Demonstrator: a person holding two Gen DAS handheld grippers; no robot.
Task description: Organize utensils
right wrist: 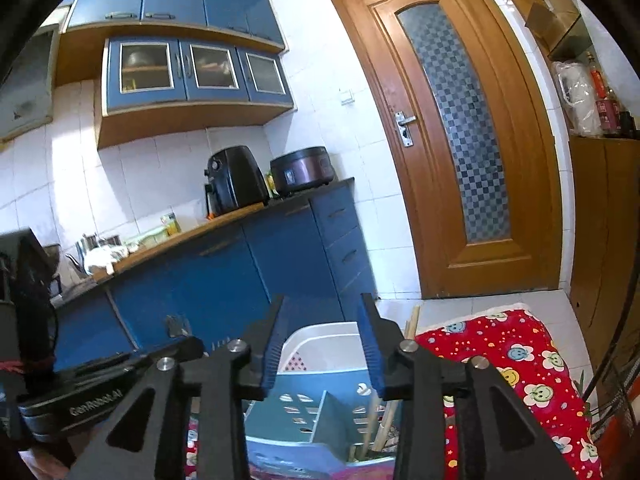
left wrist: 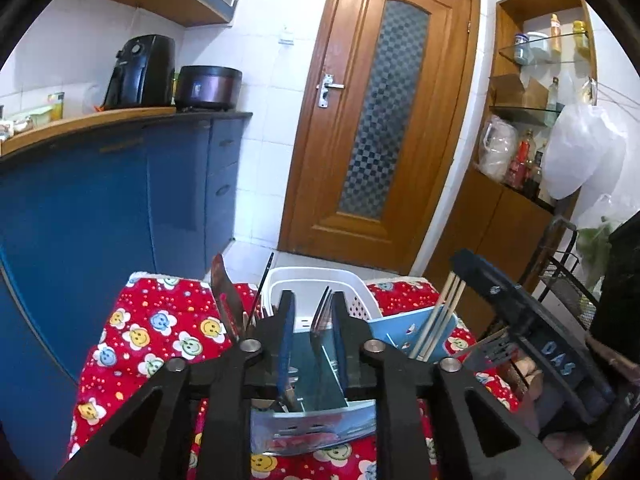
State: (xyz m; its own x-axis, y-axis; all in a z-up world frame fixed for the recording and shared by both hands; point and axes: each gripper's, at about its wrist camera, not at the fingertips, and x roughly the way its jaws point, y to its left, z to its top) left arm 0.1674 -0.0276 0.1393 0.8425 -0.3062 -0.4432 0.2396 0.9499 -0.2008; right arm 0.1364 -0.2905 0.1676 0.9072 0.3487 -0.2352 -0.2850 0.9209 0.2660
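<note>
My left gripper (left wrist: 312, 320) and right gripper (right wrist: 322, 344) hang tilted down, jaws apart and empty, over the blue utensil caddy (right wrist: 304, 412).

Left gripper (left wrist: 310, 320) jaws slightly parted, right gripper (right wrist: 322, 344) jaws parted wider, both tilted downward

Legible markings: two.
Pale "DAS" lettering on the black body of the right tongs (left wrist: 560, 360); embossed wording on the left tongs (right wrist: 96, 398) body, roughly "GORRODOLAI", not clearly legible. Nothing else readable.
</note>
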